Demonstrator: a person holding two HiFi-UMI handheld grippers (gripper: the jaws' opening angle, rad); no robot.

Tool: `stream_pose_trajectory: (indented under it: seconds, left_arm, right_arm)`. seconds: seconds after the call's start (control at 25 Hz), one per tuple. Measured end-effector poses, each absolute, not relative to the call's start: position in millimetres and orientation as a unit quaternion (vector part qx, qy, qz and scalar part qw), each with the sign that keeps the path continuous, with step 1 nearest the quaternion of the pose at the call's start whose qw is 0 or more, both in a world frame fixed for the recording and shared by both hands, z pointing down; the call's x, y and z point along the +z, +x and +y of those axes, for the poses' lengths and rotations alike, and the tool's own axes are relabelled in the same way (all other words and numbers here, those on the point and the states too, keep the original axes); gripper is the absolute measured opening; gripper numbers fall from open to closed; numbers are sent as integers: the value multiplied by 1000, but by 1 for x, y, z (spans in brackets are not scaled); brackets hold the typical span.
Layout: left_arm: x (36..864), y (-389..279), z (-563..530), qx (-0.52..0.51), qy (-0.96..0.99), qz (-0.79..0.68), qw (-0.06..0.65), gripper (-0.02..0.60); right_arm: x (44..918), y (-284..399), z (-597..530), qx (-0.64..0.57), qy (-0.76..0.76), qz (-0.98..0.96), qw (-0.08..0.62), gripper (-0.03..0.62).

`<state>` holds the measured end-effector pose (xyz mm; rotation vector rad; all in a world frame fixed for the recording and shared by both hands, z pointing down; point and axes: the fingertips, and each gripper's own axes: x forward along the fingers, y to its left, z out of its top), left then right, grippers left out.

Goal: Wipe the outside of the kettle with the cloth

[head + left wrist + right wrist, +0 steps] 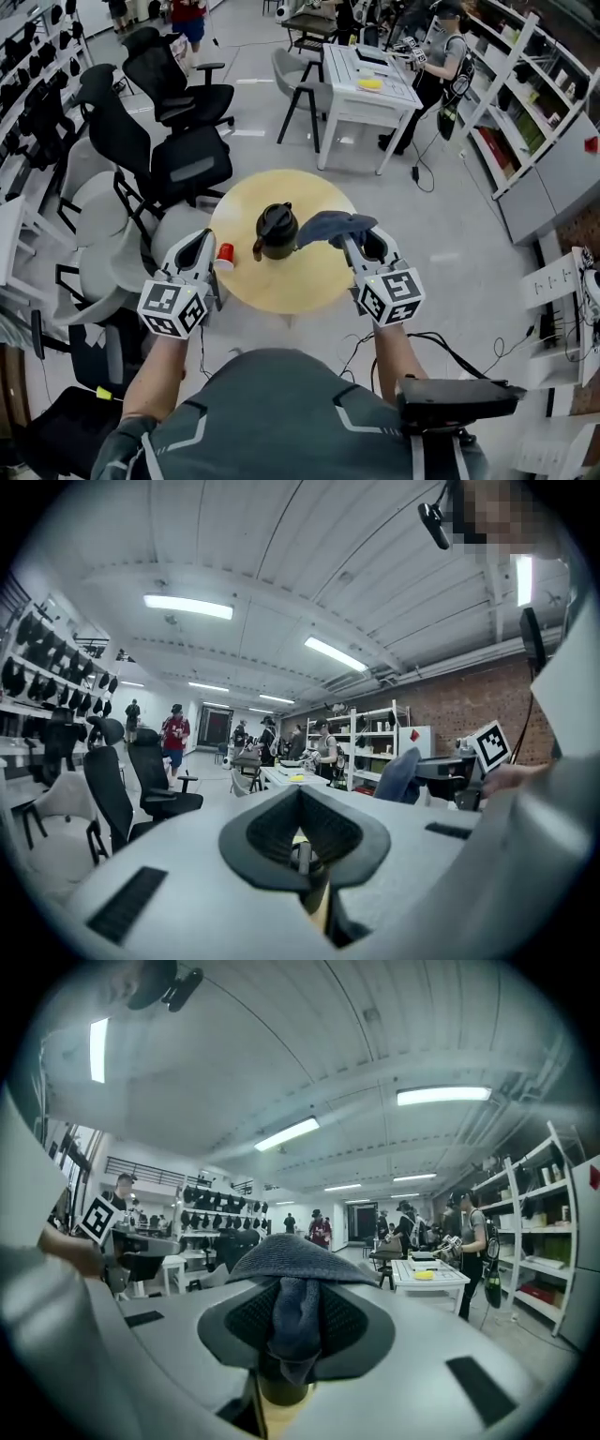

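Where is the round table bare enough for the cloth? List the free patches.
Free: the far half of the table, behind the kettle, and the near strip in front of it. Crowded: the left edge, where the red cup stands beside the kettle near the left gripper; the right side is screened by the cloth in the right gripper.

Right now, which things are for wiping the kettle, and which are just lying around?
For the job:
- kettle, standing on the round yellow table
- blue cloth, pinched in the right tool

Just lying about:
- red cup at the table's left edge, apart from the kettle
- black office chairs
- white desk farther back
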<state>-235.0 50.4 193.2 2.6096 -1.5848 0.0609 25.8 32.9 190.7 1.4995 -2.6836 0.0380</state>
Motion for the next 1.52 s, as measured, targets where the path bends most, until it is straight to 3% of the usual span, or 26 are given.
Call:
stream_pose_trajectory:
  seconds: [0.6,1.52]
  left_arm:
    - [158,-271,38,3,854,-520,7,9]
    - [159,-261,33,9,853,-521,3,9]
  right_arm:
    - [152,1,34,-17,519,-854,35,109]
    - [148,0,31,-14,527,-849,44,109]
